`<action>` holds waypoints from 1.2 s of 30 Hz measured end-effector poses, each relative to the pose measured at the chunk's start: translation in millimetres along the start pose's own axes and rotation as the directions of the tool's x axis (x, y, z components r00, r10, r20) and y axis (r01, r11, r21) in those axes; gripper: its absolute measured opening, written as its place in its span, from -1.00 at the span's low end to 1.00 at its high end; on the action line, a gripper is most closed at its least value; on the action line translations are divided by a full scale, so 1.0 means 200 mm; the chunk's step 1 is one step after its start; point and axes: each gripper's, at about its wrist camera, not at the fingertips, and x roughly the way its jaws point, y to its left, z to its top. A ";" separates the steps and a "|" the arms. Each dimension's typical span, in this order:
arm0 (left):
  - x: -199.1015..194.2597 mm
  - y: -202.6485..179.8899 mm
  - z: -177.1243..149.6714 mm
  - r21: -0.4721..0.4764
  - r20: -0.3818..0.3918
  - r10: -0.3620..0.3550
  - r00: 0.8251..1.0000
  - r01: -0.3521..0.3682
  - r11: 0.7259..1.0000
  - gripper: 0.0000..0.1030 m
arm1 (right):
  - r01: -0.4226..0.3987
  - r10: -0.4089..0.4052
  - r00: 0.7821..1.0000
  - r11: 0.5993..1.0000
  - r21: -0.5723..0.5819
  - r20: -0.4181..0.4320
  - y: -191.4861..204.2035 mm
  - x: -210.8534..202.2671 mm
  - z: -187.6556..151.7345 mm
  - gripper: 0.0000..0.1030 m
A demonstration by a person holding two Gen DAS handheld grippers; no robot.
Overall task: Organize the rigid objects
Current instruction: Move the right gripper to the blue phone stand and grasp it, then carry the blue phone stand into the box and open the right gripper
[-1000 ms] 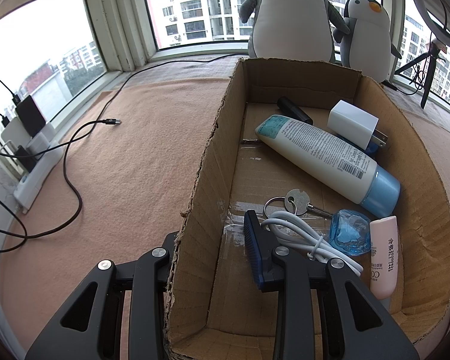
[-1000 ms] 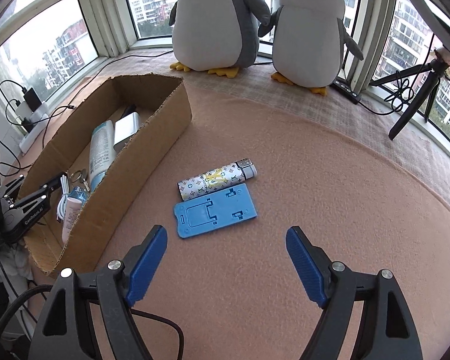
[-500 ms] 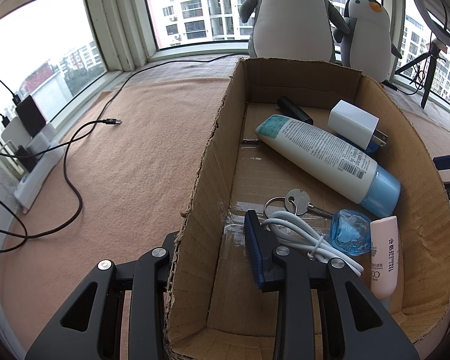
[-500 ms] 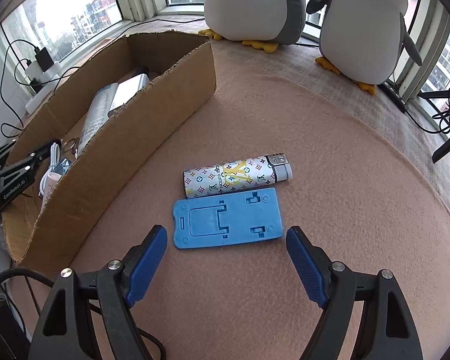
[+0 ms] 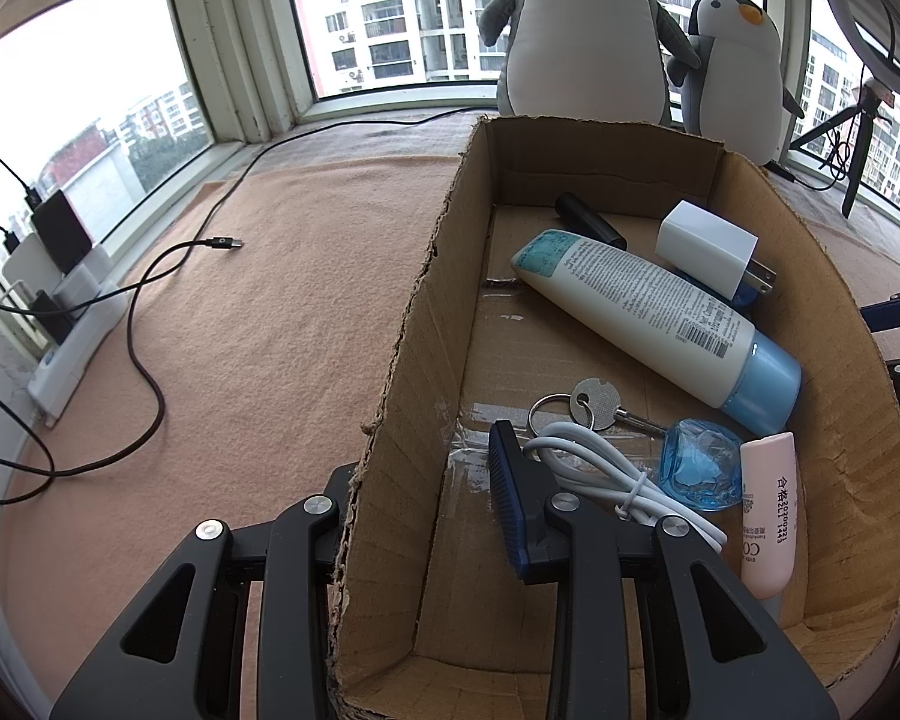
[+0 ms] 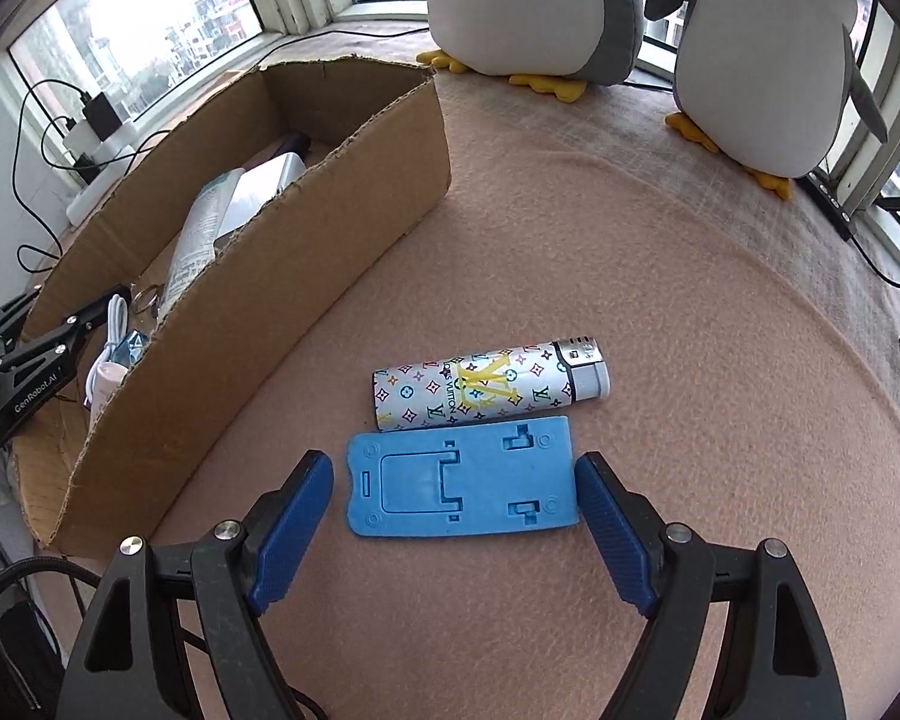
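Peach felt covers the table [image 6: 660,276] beneath bay windows, and your right tool [image 6: 456,525] hangs spread wide, its blue pads flanking the flat blue phone stand [image 6: 461,485], with the patterned lighter [image 6: 489,384] just beyond it. Your left tool [image 5: 426,516] straddles the cardboard box [image 5: 408,360] wall, its grip on it unclear. Inside lie a white cable [image 5: 618,480], key [image 5: 597,411], lotion tube [image 5: 654,312] and white charger [image 5: 705,249].

1. Left gripper [image 5: 426,516]: outer finger hidden behind the cardboard box [image 5: 414,360] wall.
2. Blue object [image 5: 744,297] under the white charger [image 5: 705,249]: mostly covered, unidentifiable.
3. Large penguin plush [image 6: 534,0]: head cut off by the top edge.
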 end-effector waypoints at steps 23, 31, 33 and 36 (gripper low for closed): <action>0.00 0.00 0.00 -0.002 0.001 0.000 1.000 0.000 1.000 -0.40 | 0.075 -0.075 0.997 0.997 0.016 0.004 0.03 -0.04 -0.07 0.45; 0.00 0.00 0.00 -0.002 0.001 0.000 1.000 0.000 1.000 -0.40 | 0.068 -0.074 0.994 0.994 0.081 0.075 0.07 -0.20 -0.11 0.45; 0.00 0.00 0.00 -0.002 0.001 0.000 1.000 0.000 1.000 -0.40 | 0.067 -0.077 0.992 0.994 0.089 0.104 0.10 -0.26 -0.11 0.45; 0.00 0.00 0.00 -0.002 0.001 0.000 1.000 0.000 1.000 -0.40 | 0.061 -0.074 0.986 0.994 0.091 0.151 0.14 -0.36 -0.07 0.45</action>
